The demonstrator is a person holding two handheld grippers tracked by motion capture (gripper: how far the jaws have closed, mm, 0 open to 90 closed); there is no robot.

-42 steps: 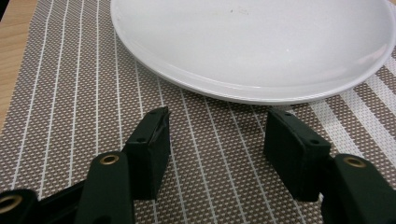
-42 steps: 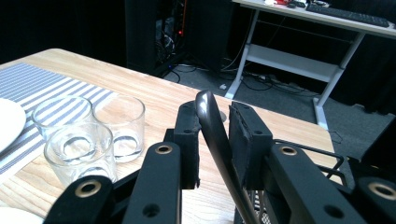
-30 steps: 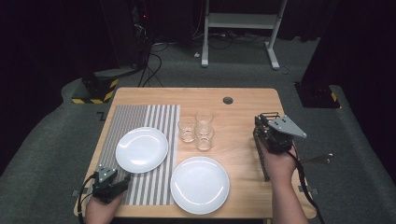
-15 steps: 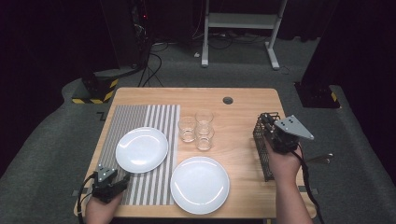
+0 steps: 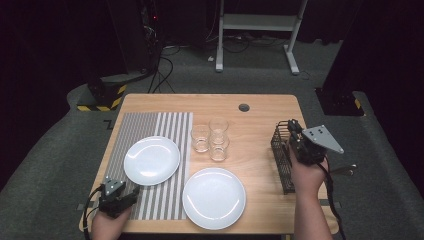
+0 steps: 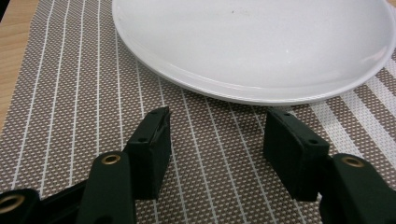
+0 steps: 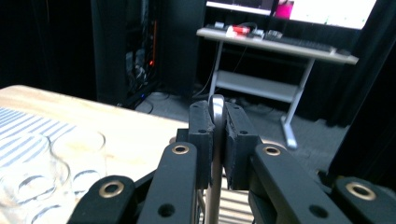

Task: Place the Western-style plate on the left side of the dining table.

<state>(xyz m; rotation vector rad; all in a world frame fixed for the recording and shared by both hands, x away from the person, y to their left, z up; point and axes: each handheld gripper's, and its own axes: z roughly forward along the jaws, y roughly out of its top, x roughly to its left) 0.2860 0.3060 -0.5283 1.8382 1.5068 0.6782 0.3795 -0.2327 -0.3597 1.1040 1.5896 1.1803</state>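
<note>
Wooden table (image 5: 260,107) — right claw (image 7: 215,125) clamps a utensil handle (image 7: 216,105); left claw (image 6: 217,140) gapes, empty.

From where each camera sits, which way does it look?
High view: above the near side, looking down on the table; both forearms show.
Left gripper view: rides the left hand-held gripper, jaws open, facing a white plate on the striped mat.
Right gripper view: rides the right hand-held gripper, clamping a metal handle.
Shared: the glasses.
</note>
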